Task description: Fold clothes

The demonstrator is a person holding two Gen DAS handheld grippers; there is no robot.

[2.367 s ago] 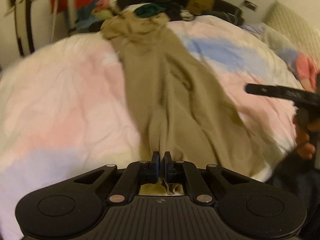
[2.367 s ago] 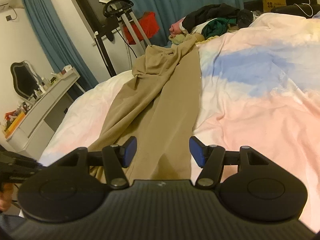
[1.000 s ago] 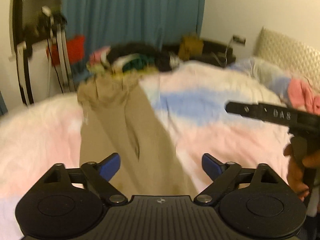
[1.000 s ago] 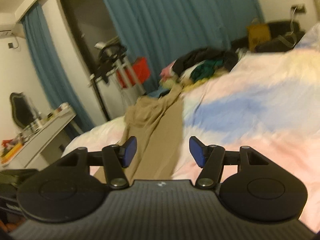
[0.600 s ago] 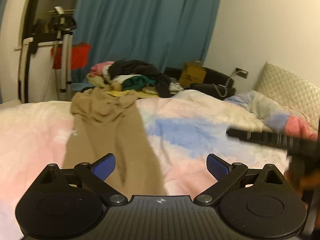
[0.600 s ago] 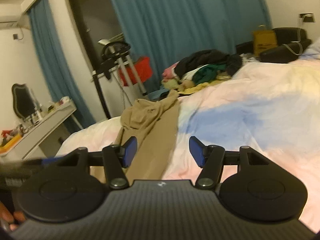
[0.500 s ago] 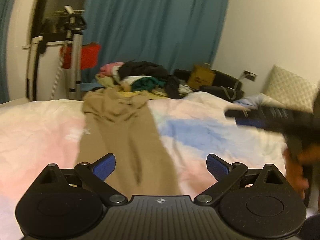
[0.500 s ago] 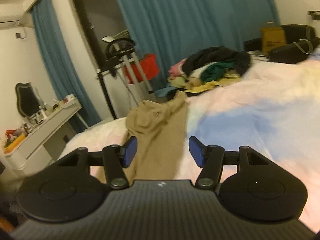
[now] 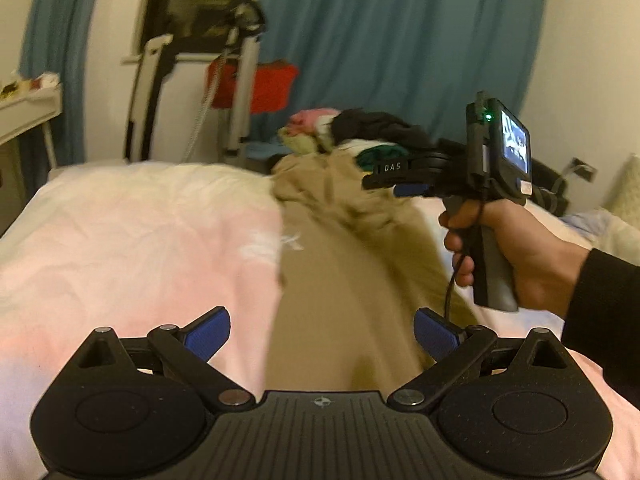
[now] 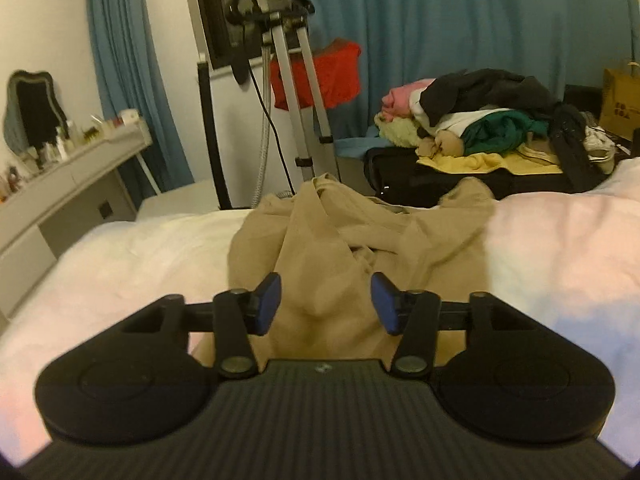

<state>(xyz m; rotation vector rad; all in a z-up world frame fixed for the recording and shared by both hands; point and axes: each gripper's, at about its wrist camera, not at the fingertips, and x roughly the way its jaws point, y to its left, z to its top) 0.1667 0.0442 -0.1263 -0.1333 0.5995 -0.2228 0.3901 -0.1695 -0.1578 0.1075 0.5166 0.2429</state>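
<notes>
Tan trousers (image 9: 352,280) lie stretched lengthwise on the bed (image 9: 132,232), running from lower centre of the left wrist view up to a bunched, rumpled end at mid-frame. In the right wrist view that crumpled end (image 10: 360,236) fills the centre, its far edge at the end of the bed next to the clothes pile (image 10: 480,120) in the upper right.

Left tongs (image 9: 322,330): open wide, blue pads apart, nothing between them, trouser leg below. Right tongs (image 10: 326,304): also open, empty, hanging just over the bunched fabric; in the left view they sit right of centre, held by a hand (image 9: 516,248).

Risks from here, as a judgement:
- Bunched end has several overlapping folds. A pinch there could catch only one layer, or too many, so the fold comes out twisted or lopsided.
- Fabric is thin and loose, so it could slip out of the pads w/ a shallow bite.
- Duvet is soft and wrinkled. Tongs pressed low may grab bedding along w/ the trousers & drag it.
- Far end sits close to the bed's edge and the pile. A pull the wrong way could tip it off or snag other garments.
- Left view is blurred, so the leg edges are hard to judge.
</notes>
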